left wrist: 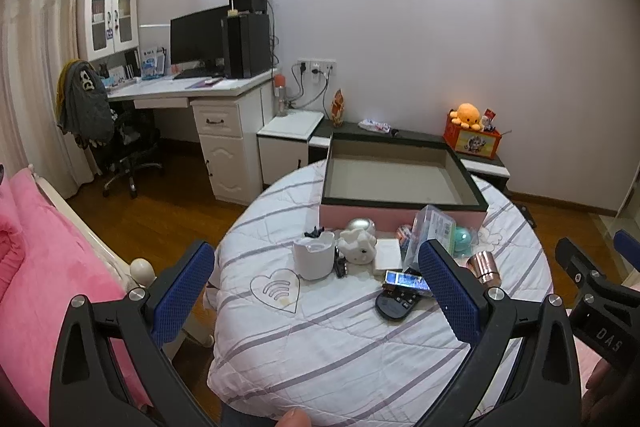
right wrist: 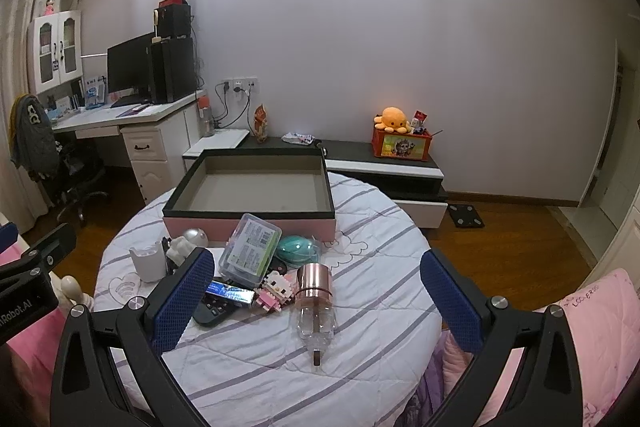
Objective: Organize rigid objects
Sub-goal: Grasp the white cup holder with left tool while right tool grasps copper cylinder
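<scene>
An open pink box with a dark rim stands empty at the far side of a round table with a striped white cloth. In front of it lie a white cup, a white figurine, a clear plastic case, a teal shell-shaped thing, a black remote, a pink block figure and a glass bottle with a copper cap. My left gripper and right gripper are both open and empty, held above the table's near part.
A pink bed is at the left. A white desk with a monitor and a chair stands far left. A low cabinet with an orange box and plush octopus runs along the wall. The floor is wood.
</scene>
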The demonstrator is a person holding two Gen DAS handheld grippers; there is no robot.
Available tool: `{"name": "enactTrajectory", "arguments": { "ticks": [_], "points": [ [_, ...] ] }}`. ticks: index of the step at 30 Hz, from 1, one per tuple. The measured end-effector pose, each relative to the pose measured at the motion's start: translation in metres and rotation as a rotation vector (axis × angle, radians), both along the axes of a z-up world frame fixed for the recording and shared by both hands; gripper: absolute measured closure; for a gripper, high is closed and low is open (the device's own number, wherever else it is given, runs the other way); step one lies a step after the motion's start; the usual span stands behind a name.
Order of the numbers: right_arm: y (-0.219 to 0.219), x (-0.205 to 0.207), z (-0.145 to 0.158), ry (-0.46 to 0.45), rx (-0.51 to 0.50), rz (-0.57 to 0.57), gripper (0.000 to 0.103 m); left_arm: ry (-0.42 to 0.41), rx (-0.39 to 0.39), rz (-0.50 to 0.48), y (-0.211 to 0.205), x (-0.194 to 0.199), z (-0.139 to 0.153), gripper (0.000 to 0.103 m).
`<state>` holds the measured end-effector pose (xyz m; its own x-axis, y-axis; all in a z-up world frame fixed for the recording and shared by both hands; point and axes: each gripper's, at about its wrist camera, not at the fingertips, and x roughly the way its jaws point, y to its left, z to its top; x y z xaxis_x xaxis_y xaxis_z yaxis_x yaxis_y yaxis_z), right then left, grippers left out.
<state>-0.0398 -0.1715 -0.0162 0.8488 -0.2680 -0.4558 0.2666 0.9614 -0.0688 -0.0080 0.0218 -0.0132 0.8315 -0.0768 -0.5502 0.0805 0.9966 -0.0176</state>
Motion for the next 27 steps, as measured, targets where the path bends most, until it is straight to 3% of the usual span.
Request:
{"name": "enactTrajectory", "arguments": {
  "ticks": [10, 20, 27],
  "points": [
    [-0.025, 0.034, -0.044, 0.118, 0.04, -0.014, 0.0, 0.165, 0.002, 0.007, 0.0, 0.038, -0.064, 0.0],
    [-0.05, 0.084, -0.098, 0.248, 0.082, -0.012, 0.0, 0.242, 0.049, 0.035, 0.001, 0.097, -0.117, 0.0],
    [-0.067, 0.118, -0.126, 0.313, 0.176, 0.01, 0.019, 0.275, 0.047, 0.044, 0.002, 0.137, -0.138, 0.0]
  ]
}}
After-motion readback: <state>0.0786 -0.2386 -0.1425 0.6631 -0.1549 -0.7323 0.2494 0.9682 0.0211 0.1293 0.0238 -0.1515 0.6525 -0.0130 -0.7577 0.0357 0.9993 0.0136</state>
